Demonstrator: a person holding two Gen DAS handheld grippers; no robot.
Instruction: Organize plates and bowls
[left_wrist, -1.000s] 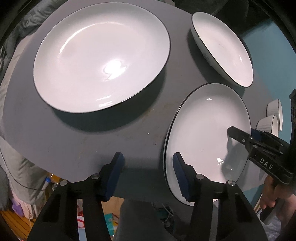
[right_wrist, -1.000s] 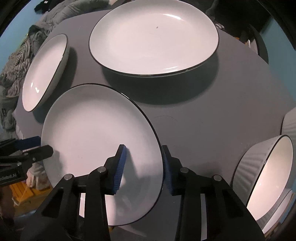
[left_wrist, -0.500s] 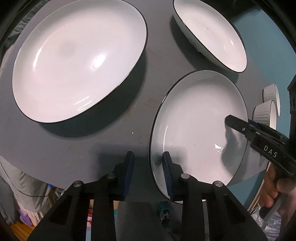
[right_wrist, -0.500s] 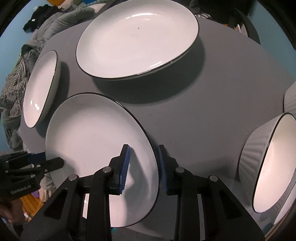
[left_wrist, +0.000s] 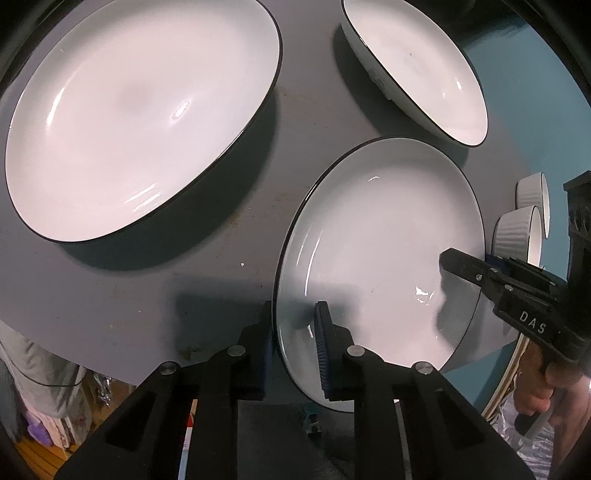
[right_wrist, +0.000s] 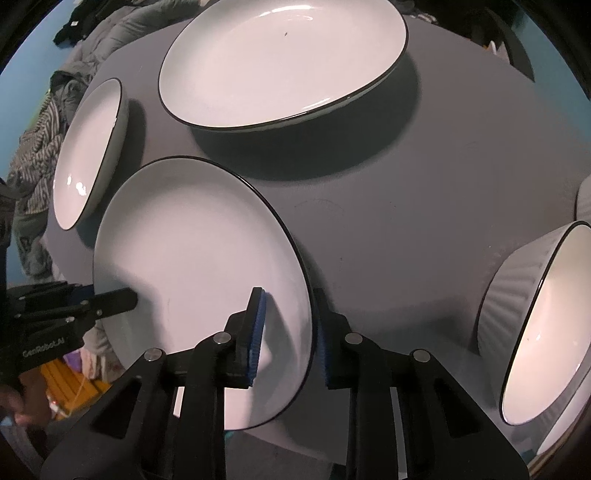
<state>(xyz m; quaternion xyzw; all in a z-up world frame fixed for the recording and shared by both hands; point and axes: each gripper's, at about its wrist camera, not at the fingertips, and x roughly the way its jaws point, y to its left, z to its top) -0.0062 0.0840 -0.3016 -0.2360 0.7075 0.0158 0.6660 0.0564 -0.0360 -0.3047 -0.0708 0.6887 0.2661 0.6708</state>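
Both my claws closing on one plate, at opposite rims.

On the grey table (right_wrist: 424, 177) the large plate (left_wrist: 140, 114) lies far off, the near plate (left_wrist: 384, 251) sits at the table's front edge, the ribbed bowl (right_wrist: 532, 332) stands beside it. My left gripper (left_wrist: 293, 347) and right gripper (right_wrist: 290, 334) each straddle the near plate's rim, jaws closing; I cannot tell whether the pads press yet.

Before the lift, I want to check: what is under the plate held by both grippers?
Under the near plate only the grey table shows, round its rim. Its covered underside cannot be seen.
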